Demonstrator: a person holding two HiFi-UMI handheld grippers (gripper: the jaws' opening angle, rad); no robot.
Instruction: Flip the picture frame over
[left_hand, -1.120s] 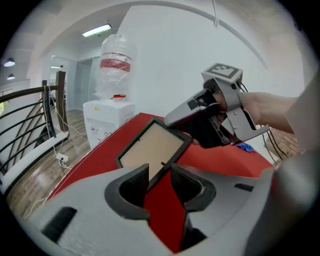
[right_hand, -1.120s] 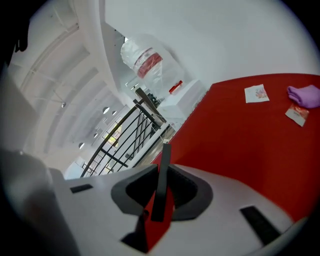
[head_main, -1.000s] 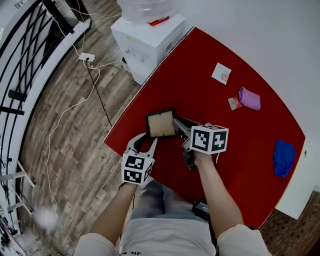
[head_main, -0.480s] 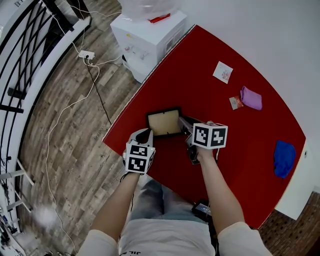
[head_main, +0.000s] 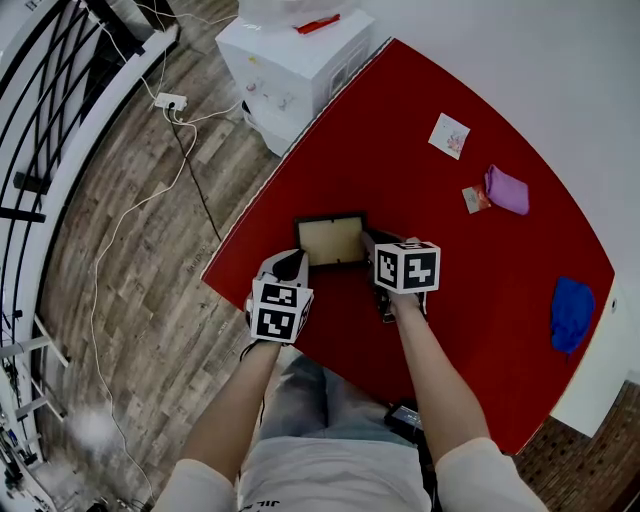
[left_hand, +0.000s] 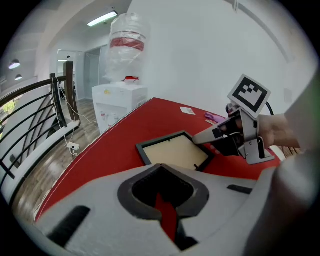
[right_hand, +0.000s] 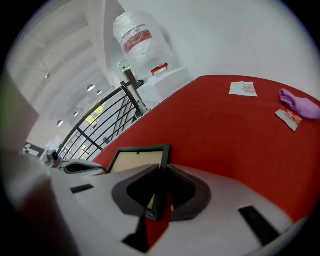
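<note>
Black picture frame lies flat on the red worktop, right claw closing on its edge to lift it, left claw pinched together, empty.

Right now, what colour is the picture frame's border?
Black; the picture frame shows best in the head view.

Office landing (water dispenser, railing)

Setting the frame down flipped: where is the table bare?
Bare: between the frame and the white card; between the right hand-held gripper, jaws closing on the frame, and the blue cloth. Crowded: near edge, around frame and left hand-held gripper.
</note>
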